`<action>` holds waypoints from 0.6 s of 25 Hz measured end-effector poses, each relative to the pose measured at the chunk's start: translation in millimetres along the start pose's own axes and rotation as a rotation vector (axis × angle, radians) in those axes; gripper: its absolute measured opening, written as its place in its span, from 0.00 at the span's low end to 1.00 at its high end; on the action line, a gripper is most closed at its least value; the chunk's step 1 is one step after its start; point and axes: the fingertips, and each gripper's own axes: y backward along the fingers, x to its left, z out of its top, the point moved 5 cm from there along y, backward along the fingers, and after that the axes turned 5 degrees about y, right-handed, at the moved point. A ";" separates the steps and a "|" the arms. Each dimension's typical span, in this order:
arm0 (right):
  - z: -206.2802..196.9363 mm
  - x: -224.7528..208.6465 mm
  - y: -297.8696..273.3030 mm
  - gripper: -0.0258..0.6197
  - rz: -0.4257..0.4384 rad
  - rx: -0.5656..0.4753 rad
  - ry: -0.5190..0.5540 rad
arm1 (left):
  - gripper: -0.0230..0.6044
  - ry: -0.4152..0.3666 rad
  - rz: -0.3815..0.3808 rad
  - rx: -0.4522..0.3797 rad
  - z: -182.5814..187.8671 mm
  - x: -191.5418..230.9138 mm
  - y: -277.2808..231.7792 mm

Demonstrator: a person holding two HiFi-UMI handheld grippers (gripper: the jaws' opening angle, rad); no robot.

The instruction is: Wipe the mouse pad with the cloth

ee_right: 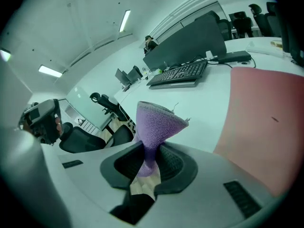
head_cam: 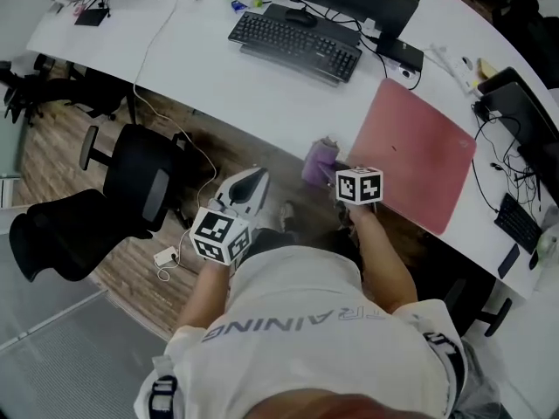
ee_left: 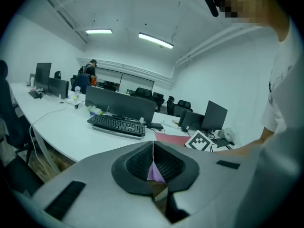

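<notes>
The cloth point(ee_right: 156, 120) is pinched in the R tongs point(ee_right: 151, 152); the jaws are squeezed on its thin middle & the purple top fans out above them. The L tongs point(ee_left: 153, 150) are closed w/ nothing held; the jaws meet in a thin line; a bit of purple is seen low in the gap, prob. the cloth further off.

The mouse pad point(head_cam: 417, 151) is laid flat on the white desk point(head_cam: 218, 68); it is found ahead of the R tongs & to their right side. In the R gripper view it fills the space right of the jaws, from near to far. The cloth is held just beside the pad's near left corner, at the desk edge; no touch is seen yet.

The pad looks close to square, so a long side can't be picked for sure; the edge by the tongs runs away from the person. The L tongs are kept lower & further left, well apart from the pad; the R tongs are much nearer.

It is judged that wiping is not begun; the cloth needs to be brought right & down onto the pad, then dragged across it.
</notes>
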 end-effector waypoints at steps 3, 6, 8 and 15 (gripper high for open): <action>-1.4 0.8 -26.0 0.18 -0.067 0.031 0.007 | 0.09 0.020 0.005 0.005 -8.5 18.8 11.6; -12.6 -11.9 -37.9 0.18 -0.128 0.071 -0.024 | 0.09 0.039 -0.027 0.009 -13.6 25.3 10.1; -21.2 -18.8 -37.6 0.18 -0.153 0.078 -0.053 | 0.09 0.059 -0.058 0.029 -18.9 27.2 6.6; -38.9 -36.4 -16.1 0.18 -0.173 0.063 -0.083 | 0.09 0.065 -0.145 0.089 -33.5 0.6 -18.3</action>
